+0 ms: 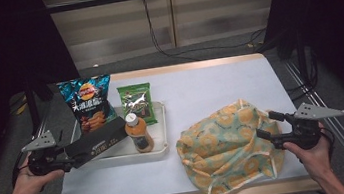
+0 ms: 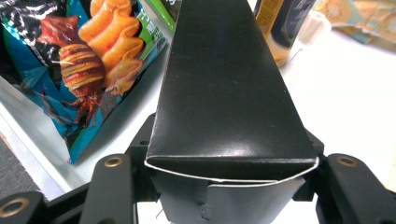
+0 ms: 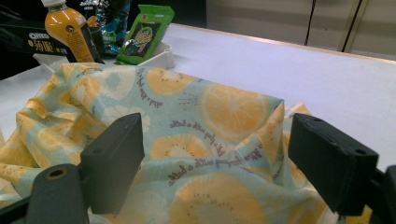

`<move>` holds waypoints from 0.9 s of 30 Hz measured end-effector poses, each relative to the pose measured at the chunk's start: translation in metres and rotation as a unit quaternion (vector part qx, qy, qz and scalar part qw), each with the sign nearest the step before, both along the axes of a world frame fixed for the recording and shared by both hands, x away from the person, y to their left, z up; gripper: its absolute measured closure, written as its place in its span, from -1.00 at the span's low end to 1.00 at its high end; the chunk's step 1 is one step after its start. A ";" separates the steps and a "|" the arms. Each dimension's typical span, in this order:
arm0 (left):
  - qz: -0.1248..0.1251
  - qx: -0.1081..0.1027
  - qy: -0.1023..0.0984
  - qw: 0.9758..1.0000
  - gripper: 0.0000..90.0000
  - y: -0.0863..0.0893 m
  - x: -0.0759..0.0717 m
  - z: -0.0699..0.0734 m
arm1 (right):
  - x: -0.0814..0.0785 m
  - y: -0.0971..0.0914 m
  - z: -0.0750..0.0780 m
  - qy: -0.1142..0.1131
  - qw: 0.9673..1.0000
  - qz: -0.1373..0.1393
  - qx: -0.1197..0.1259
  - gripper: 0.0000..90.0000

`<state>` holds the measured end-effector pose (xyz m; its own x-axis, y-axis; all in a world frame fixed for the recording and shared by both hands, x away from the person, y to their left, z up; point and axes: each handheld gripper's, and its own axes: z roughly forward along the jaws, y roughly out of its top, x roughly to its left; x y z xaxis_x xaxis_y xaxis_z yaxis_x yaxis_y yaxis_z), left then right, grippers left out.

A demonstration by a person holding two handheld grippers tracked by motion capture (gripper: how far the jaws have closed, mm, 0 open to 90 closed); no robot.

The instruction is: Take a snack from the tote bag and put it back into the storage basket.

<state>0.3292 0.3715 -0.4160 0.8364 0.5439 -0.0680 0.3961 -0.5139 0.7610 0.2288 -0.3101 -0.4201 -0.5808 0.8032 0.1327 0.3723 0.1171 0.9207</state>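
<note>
White tabletop from above: the left gripper [image 1: 70, 162] clamps a black box [image 1: 97, 141], long axis pointing toward the tray [image 1: 162, 123]. Its own view shows jaws pressing the box's near end. The right gripper [image 3: 219, 163] stands open beside the orange-print bag [image 3: 187, 140], holding nothing.

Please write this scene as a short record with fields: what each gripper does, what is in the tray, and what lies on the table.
left gripper: shut on the black box, which points toward the tray
right gripper: open, at the right edge of the bag, fingers apart with nothing between them
tray: white; holds the chips, the green packet and the bottle
bottle: upright, white cap, orange drink
bag: cloth, orange-slice print, crumpled on the table
</note>
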 end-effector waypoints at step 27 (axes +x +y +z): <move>0.010 0.034 0.022 0.999 -0.09 -0.013 0.016 -0.007 | 0.000 0.001 0.000 0.000 1.000 -0.001 -0.001 -0.60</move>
